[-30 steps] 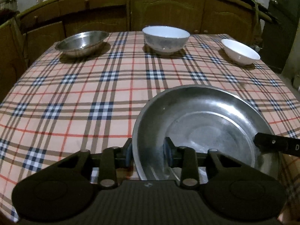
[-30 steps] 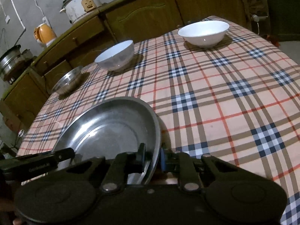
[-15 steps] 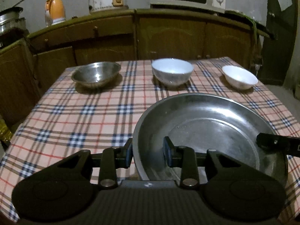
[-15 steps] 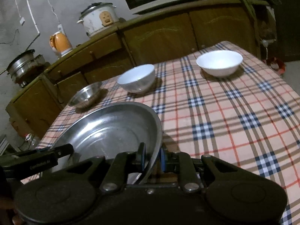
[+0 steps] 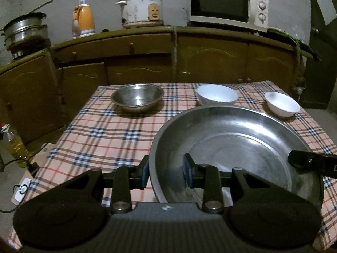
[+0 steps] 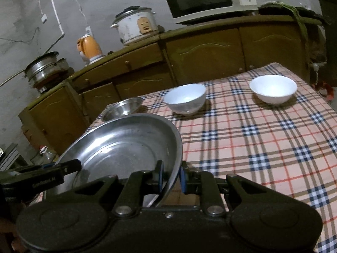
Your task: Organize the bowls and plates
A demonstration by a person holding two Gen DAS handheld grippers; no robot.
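A table under a checked cloth (image 5: 118, 135) fills the middle of both views, with a long run of brown cabinets (image 5: 210, 59) behind its far edge. On the cabinet top stand a white microwave (image 5: 228, 3) to the right, a white rice cooker (image 5: 140, 9) in the middle, an orange kettle (image 5: 82, 20) left of that, and stacked steel pots (image 5: 25, 29) at the far left. Nearest the cameras is the large steel plate (image 5: 236, 145), lifted over the near part of the table and tipped slightly, held at two sides. The left gripper (image 5: 166, 172) is clenched on the plate's left rim, one pad outside and one inside the wall. The right gripper (image 6: 170, 176) is clenched on the opposite rim, its pads pressed close on the thin edge. Along the far edge of the table sit three bowls, well apart from one another: a steel bowl (image 5: 137, 98) at the left, a deeper white bowl (image 5: 217, 94) in the middle, partly hidden behind the plate's far rim in the left view, and a smaller white bowl (image 5: 282, 103) at the right. On the floor at the near left stands a bottle of yellow liquid (image 5: 14, 145).
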